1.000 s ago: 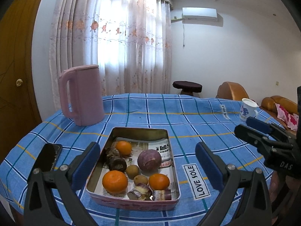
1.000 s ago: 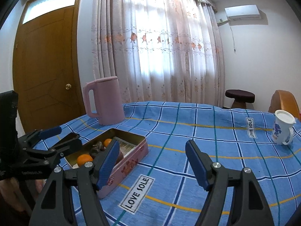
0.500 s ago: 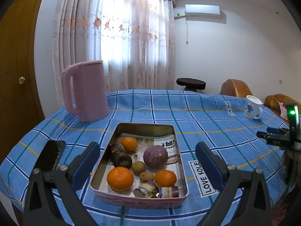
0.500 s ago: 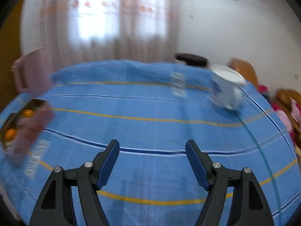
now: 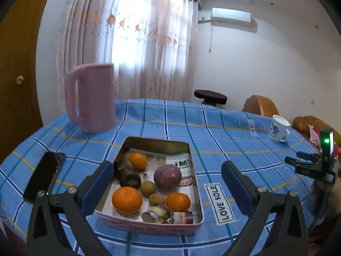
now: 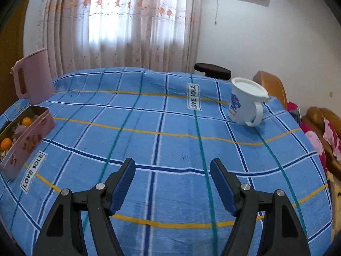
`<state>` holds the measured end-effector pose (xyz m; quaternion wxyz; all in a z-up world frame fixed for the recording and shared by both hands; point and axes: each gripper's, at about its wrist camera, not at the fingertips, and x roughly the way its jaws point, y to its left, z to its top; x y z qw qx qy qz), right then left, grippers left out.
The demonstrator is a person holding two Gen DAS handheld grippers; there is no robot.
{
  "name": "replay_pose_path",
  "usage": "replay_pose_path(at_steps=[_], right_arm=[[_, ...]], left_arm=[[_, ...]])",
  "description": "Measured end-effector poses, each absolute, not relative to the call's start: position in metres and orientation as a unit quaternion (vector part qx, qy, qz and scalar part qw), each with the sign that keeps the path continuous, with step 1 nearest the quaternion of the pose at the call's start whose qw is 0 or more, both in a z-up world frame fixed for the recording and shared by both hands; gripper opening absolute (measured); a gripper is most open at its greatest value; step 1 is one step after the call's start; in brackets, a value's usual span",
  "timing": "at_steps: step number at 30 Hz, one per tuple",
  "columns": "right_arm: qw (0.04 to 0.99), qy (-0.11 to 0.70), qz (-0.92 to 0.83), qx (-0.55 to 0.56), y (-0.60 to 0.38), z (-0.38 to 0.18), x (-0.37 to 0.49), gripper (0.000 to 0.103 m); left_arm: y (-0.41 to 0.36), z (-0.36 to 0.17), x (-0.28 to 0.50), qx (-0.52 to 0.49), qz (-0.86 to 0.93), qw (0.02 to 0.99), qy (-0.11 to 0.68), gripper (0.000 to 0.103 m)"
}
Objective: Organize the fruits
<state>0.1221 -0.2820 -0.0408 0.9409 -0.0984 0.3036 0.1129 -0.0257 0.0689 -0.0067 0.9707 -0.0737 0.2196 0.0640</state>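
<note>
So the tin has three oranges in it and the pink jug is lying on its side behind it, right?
Not quite. The pink jug stands upright behind the tin, as the left wrist view shows. The three oranges really are in the tin.

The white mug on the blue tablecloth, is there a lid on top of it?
Yes, the white mug has a flat white lid covering its mouth in the right wrist view.

bare blue tablecloth (image 6: 170,132) between pink tin (image 6: 27,136) at left and white mug (image 6: 245,104) at right
</note>
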Motion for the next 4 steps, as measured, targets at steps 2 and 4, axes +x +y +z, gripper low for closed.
replay_pose_path(at_steps=[2,4], right_arm=[[0.941,0.3,0.116,-0.103,-0.2786,-0.0387,0.1208,0.074],[0.942,0.295,0.12,-0.107,-0.2761,-0.0359,0.1183,0.074]], left_arm=[[0.0666,-0.009,-0.0256,-0.058,0.076,0.971,0.218,0.103],[0.0661,-0.008,-0.0273,-0.054,0.081,0.973,0.211,0.103]])
